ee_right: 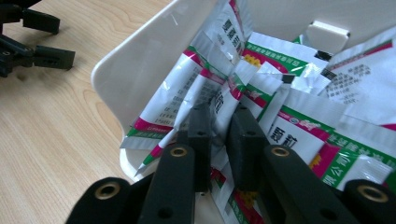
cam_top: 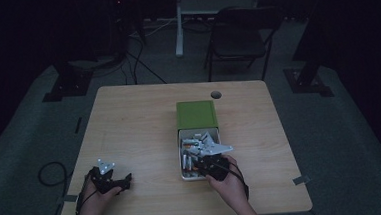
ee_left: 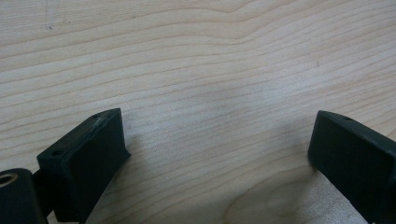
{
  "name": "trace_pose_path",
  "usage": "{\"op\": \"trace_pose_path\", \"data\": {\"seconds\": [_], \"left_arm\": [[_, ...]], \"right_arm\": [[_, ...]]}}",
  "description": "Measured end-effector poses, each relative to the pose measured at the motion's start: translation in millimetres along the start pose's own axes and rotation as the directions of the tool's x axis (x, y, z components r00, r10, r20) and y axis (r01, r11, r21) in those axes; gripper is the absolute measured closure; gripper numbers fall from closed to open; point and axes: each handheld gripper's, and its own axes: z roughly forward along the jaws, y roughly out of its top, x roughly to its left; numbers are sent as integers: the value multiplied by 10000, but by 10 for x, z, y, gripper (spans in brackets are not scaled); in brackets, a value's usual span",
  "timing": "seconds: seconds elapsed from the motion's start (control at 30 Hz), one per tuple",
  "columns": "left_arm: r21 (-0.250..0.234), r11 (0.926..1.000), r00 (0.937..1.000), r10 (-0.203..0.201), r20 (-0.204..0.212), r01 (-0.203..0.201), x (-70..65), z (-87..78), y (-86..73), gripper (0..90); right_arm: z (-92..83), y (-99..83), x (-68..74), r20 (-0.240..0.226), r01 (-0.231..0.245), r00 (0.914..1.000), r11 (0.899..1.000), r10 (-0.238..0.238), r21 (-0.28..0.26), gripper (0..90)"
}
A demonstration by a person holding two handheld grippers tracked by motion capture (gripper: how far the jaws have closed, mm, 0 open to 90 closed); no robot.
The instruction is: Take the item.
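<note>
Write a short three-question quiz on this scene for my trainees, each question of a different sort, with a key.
1. True or false: the left hand-held gripper is clamped on a sachet.
2. Which holds the sachets? A) a green bowl B) the white box C) a wooden tray
3. What is pinched in the right hand-held gripper?

Key: 1. False: its jaws stand open over the bare table. 2. B. 3. One sachet from the pile in the box.
</note>
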Motion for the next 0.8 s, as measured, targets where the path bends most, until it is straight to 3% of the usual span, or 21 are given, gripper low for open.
{"op": "trace_pose_path", "data": {"seconds": [0.27, 0.8], "left_arm": [[-11, 10000, 10000, -12, 0, 12, -1, 1, 0, 47], [10, 10000, 10000, 13, -1, -13, 1, -1, 0, 47]], "right_arm": [[-106, 38, -6, -127, -444, 9990, 9985, 440, -335, 869], [-391, 167, -80, -86, -395, 9992, 9928, 388, -1131, 899]]}}
